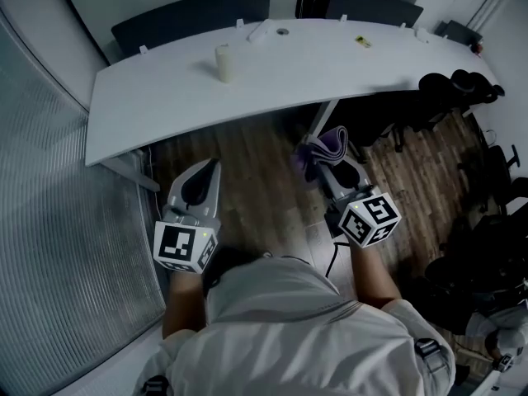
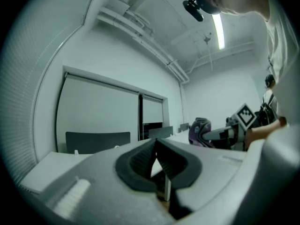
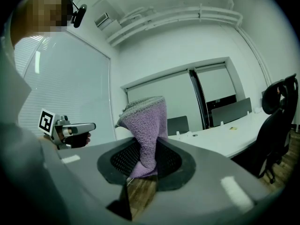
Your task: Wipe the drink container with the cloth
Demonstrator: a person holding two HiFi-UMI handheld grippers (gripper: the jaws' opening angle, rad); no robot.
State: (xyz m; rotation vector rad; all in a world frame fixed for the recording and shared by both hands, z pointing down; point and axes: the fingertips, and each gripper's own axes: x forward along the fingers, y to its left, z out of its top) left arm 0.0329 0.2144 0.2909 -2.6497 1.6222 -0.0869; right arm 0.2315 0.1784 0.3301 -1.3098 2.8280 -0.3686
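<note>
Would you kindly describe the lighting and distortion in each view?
Head view: dim, the chairs at right sinking into shadow. Left gripper view: fisheye black corners, ceiling strip light glaring. Right gripper view: same fisheye, purple cloth sharp.

Just ahead of the left gripper and the right gripper, long white table over wood-plank floor. Beyond it, dark chairs (two, backs showing); right of the right gripper, black office chairs.
</note>
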